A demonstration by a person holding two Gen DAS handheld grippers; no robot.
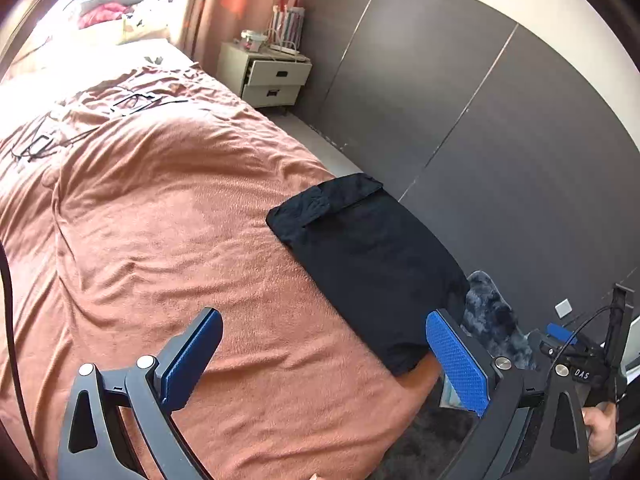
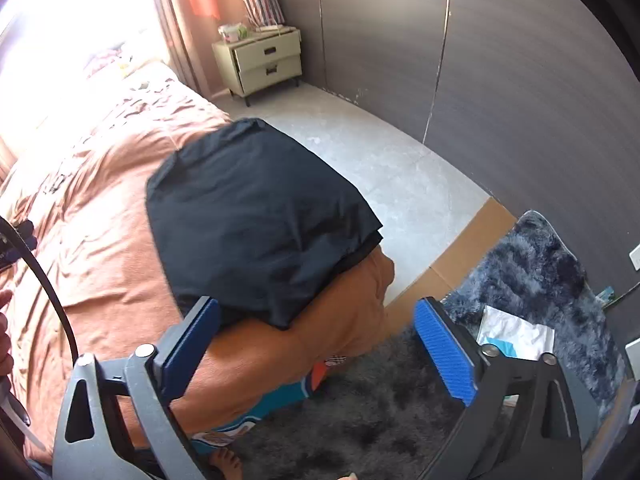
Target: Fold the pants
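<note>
The black pants (image 1: 364, 256) lie folded into a flat rectangle at the right edge of the bed, on the rust-orange cover (image 1: 160, 220). In the right wrist view the pants (image 2: 256, 216) sit at the bed's corner, one end hanging slightly over the edge. My left gripper (image 1: 324, 344) is open and empty, above the bed just short of the pants' near end. My right gripper (image 2: 316, 336) is open and empty, above the bed's corner by the near edge of the pants. The right gripper also shows in the left wrist view (image 1: 576, 344).
A cream nightstand (image 1: 272, 76) with a striped bag stands at the far wall beside dark wardrobe panels (image 1: 480, 120). Cables and glasses (image 1: 132, 102) lie on the far bed. A dark shaggy rug (image 2: 536, 272), a white packet (image 2: 516, 338) and cardboard (image 2: 460, 260) lie on the floor.
</note>
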